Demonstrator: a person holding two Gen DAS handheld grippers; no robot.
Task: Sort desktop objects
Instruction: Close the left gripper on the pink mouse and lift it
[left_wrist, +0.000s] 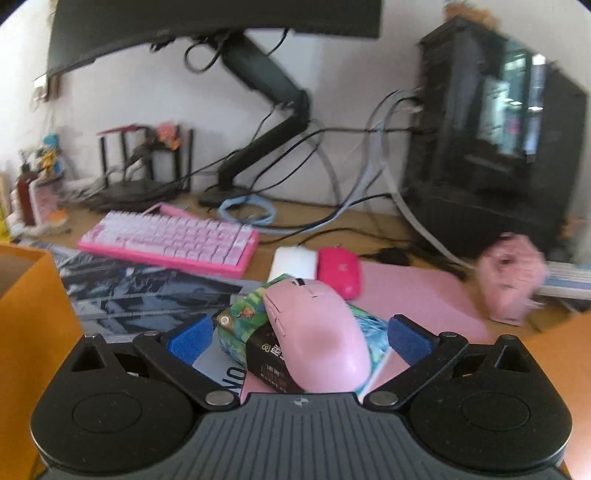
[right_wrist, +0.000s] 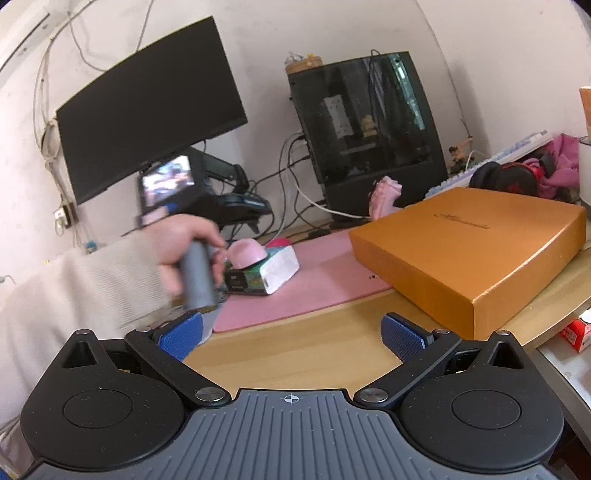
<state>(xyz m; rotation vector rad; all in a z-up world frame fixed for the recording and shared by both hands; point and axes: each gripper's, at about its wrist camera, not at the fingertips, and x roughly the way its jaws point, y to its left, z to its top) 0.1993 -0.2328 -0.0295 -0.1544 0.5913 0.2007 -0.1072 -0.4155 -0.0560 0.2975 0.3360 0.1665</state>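
Note:
A pale pink mouse lies on a green-patterned box on the pink desk mat. My left gripper is open, with its blue pads on either side of the mouse and box, not touching. A white mouse and a hot-pink mouse lie just beyond. In the right wrist view the same pink mouse sits on the box, with the hand holding the left gripper beside it. My right gripper is open and empty above the wooden desk.
A pink keyboard lies at the left, with a monitor arm and cables behind. A black PC case stands at the right. An orange flat box lies on the desk's right; another orange box is at the left.

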